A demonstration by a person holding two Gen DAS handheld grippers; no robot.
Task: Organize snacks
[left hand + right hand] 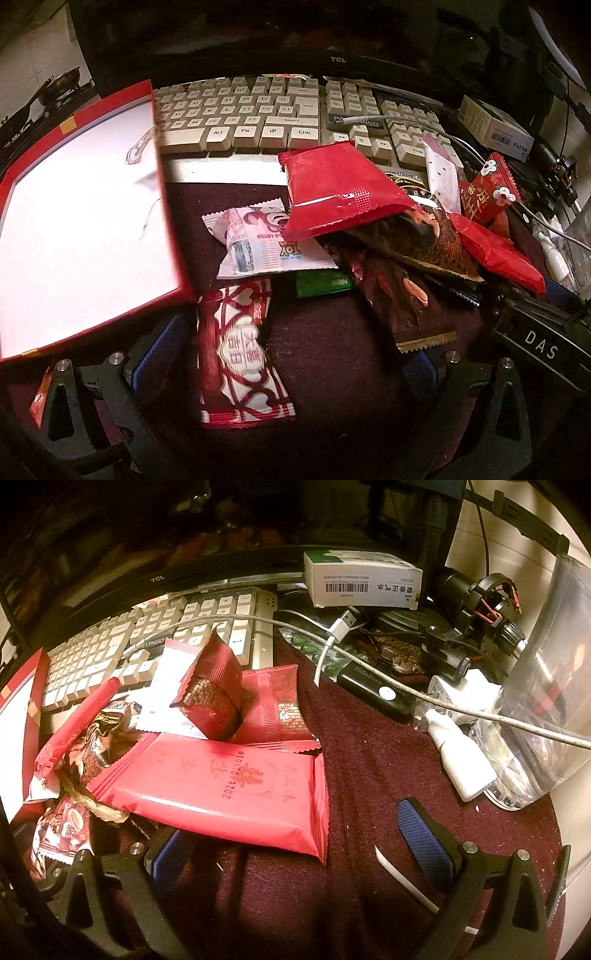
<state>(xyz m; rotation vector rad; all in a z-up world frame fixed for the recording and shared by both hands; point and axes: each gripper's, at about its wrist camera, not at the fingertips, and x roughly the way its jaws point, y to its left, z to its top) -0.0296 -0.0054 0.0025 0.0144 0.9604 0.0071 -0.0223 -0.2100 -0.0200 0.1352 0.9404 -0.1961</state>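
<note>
A pile of snack packets lies on the dark red cloth before the keyboard. In the left wrist view my left gripper (291, 354) is open, its blue pads either side of a white-and-red patterned packet (240, 354). Beyond lie a pink-white packet (258, 240), a green packet (321, 282), a big red packet (340, 188) and brown packets (417, 236). The red box (81, 206) with white inside stands open at left. In the right wrist view my right gripper (295, 834) is open over a flat red packet (221, 786), with small dark red packets (214, 686) behind it.
A beige keyboard (258, 110) and TCL monitor (338, 59) are behind the pile. At right are a white carton (362, 579), USB cables (340, 631), a black device (373, 690), a white dropper bottle (458, 757) and a clear plastic container (546, 686).
</note>
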